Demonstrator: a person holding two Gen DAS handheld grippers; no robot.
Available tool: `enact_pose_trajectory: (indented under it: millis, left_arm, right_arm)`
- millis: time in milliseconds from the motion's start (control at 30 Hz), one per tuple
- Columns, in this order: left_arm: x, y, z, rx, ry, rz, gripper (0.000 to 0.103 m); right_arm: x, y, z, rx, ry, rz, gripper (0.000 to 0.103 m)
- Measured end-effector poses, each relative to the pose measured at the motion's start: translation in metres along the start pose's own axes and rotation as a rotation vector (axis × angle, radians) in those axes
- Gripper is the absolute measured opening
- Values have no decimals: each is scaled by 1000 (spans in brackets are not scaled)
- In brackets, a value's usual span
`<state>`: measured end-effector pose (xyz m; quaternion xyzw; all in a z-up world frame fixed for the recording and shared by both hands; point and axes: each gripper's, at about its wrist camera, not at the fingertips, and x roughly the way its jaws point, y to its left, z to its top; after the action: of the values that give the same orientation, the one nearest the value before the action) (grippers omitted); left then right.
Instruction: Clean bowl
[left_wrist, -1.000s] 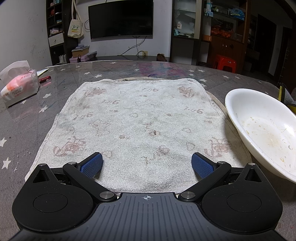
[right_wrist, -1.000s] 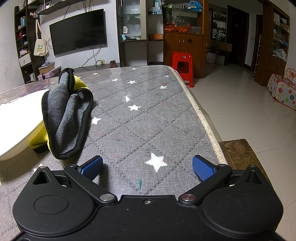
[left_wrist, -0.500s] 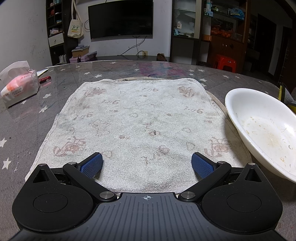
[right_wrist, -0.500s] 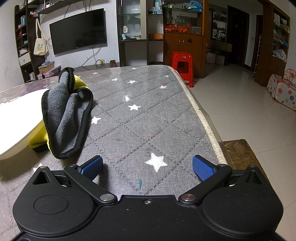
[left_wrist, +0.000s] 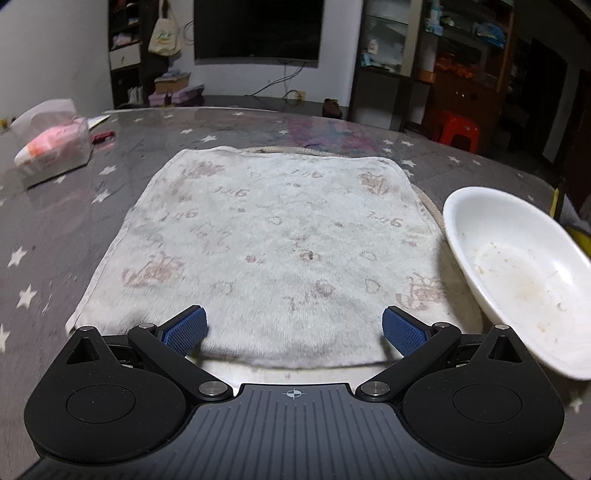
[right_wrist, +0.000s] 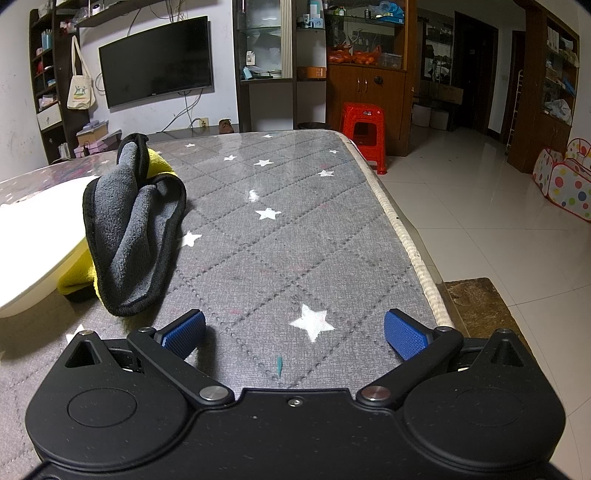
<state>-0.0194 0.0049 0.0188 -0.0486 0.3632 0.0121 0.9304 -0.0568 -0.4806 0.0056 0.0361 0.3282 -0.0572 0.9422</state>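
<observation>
Grey quilted cloth printed with white stars covers the table, as seen from the left wrist camera, and a wall-mounted television is seen in the dim room behind. A stained white towel is spread flat on the table, directly ahead of the left gripper, whose blue-padded fingers are held wide apart with nothing between them. The white bowl is tilted at the right, its rim overlapping the towel's right edge (dried food residue is seen inside it). A tissue pack lies well apart at the far left.

From the right wrist camera, the right gripper is likewise spread wide and empty, above bare tablecloth near the table's right edge. A crumpled grey-and-yellow cloth lies ahead to the left, touching the bowl, of which only part of the outer wall is seen at the left margin. A red stool stands on the tiled floor beyond.
</observation>
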Motion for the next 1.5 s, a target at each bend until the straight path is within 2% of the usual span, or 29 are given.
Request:
enact_pose_trajectory:
  millis: [233,500,733,900,1100,1167,1367,1500]
  left_arm:
    - [-34,-4,-5,-51,-8,-34,103]
    - [-63,-23,-13,-9,-15,-31,103]
    - [-86,-58,-21,121,-69,-100,103]
    - [-92,-85,-25,193,-76,-177,103]
    - [-97,-119,-31,332,-107,-253,102]
    - [-96,-126,-31,360,-108,-265,100]
    - [-95,-140,-31,442,-111,-310,86]
    - [-93,-146,-32,503,-117,-309,81]
  right_arm:
    - [-1,0,0,-2,0,-2,103]
    - [-4,-1,-2,11,1,5,103]
    - [-13,5,-7,-29,5,53,103]
    - [-21,11,-9,-59,13,99,103]
    - [-33,21,-8,-75,19,205,103]
    - [-37,25,-7,-94,11,225,103]
    - [-42,42,4,-153,-27,277,103]
    - [-38,53,15,-179,-44,299,95]
